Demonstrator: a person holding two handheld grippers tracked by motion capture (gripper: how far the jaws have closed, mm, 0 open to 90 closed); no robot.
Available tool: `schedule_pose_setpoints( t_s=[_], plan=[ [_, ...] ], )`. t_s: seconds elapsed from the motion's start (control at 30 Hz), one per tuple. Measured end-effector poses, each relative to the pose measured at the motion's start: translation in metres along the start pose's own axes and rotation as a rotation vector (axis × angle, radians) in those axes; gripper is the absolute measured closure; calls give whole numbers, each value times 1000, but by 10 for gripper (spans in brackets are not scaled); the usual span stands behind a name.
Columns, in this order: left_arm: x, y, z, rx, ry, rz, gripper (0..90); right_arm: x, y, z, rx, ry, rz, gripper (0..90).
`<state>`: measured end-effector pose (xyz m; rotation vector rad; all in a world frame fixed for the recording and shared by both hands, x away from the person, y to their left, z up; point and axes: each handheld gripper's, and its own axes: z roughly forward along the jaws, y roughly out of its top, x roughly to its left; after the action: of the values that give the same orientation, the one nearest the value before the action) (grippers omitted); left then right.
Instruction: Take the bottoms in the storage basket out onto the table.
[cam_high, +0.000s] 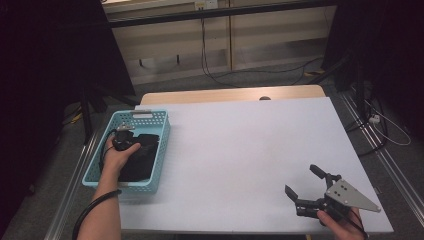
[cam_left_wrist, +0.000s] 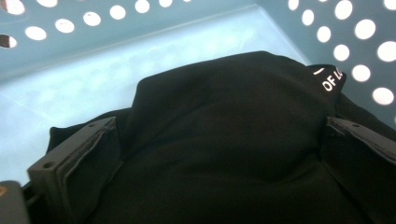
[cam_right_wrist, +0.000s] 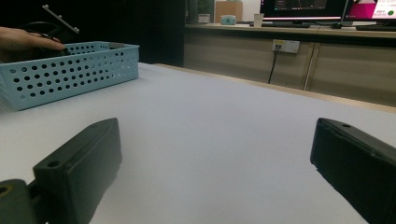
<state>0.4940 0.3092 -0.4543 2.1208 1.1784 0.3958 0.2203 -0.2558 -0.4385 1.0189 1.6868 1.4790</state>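
White table top (cam_high: 240, 150) is sitting over a wooden desk, grey carpet and cables beyond it, dark curtains hanging at both sides; monitors are glowing on a far counter in the right gripper view.

Left edge: blue perforated basket (cam_high: 162, 134) is holding a black cloth (cam_high: 142, 162). Left hand (cam_high: 119, 157) is reaching down into the basket. Left gripper (cam_left_wrist: 219, 140) is straddling a raised fold of the cloth, jaws spread wide, cloth bulging between them, not pinched.

Right: right gripper (cam_high: 303, 181) is hovering low near the table's front corner, jaws gaping, nothing between them, pointing toward the basket.
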Motion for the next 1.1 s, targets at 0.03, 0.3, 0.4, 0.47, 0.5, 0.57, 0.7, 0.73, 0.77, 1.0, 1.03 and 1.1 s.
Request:
schedule_pose_setpoints(
  t_s=[0.03,0.3,0.4,0.47,0.5,0.57,0.7,0.73,0.77,1.0,1.03,1.1],
  plan=[
    [0,0,0,6,-3,6,0,0,0,0,-2,1,0,11],
    [-5,-1,1,30,2,25,0,1,0,1,0,0,-6,13],
    [-8,-2,1,35,-4,16,11,1,1,0,-3,-1,-5,12],
    [-8,-2,0,43,2,20,32,2,1,0,-2,-1,-5,12],
    [-9,-2,-1,46,5,22,44,2,1,0,-1,1,-6,12],
    [-10,-1,-2,52,3,15,83,2,1,0,-3,2,-9,12],
    [-13,4,-9,100,-10,-4,240,3,1,1,-1,7,-12,13],
    [-14,5,-9,105,-11,-14,294,3,1,1,0,6,-13,12],
    [-14,6,-11,113,-16,1,359,3,1,1,1,6,-13,12],
    [-12,2,-14,78,-72,-42,591,3,1,1,0,8,-12,13],
    [-11,2,-15,80,-72,-50,604,3,1,1,0,9,-13,12],
    [-14,6,-15,96,-56,-71,627,3,1,2,0,8,-12,13]
  ],
)
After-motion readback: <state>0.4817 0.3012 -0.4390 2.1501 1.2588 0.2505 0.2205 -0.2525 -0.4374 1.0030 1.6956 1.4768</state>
